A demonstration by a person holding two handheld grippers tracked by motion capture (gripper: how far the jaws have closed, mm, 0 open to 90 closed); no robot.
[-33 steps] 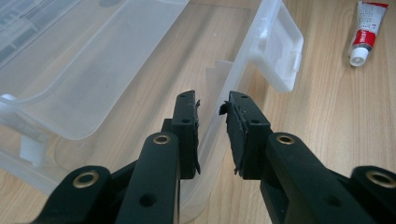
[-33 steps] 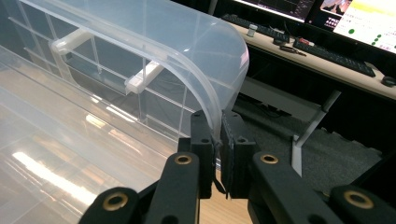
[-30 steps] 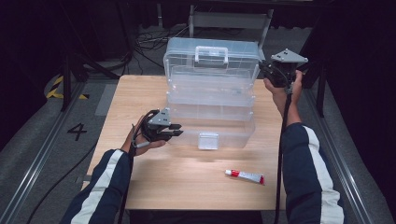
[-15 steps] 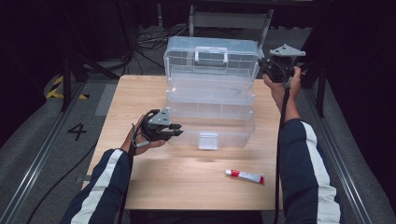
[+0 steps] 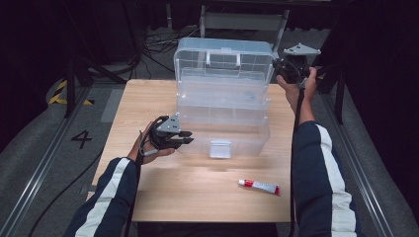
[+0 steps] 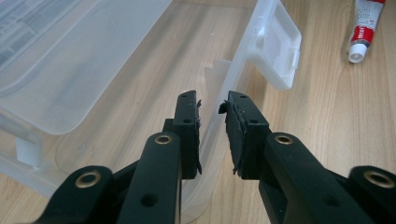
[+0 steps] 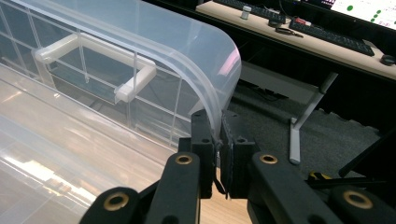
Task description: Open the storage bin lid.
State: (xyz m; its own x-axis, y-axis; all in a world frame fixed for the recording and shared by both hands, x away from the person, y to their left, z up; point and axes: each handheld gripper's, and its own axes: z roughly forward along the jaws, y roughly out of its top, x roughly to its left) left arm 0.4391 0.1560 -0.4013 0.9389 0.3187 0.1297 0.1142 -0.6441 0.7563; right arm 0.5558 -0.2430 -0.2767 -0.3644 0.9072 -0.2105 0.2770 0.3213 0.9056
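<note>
Right gripper (image 5: pixel 281 69) fingers clamp the box lid (image 5: pixel 225 61) far-right edge; left gripper (image 5: pixel 185 138) fingers straddle the box (image 5: pixel 222 133) near wall, slightly apart.

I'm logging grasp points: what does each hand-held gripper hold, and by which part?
The right hand-held gripper pinches the open lid's edge of the clear plastic box. The left hand-held gripper straddles the box's front wall; contact is unclear.
</note>
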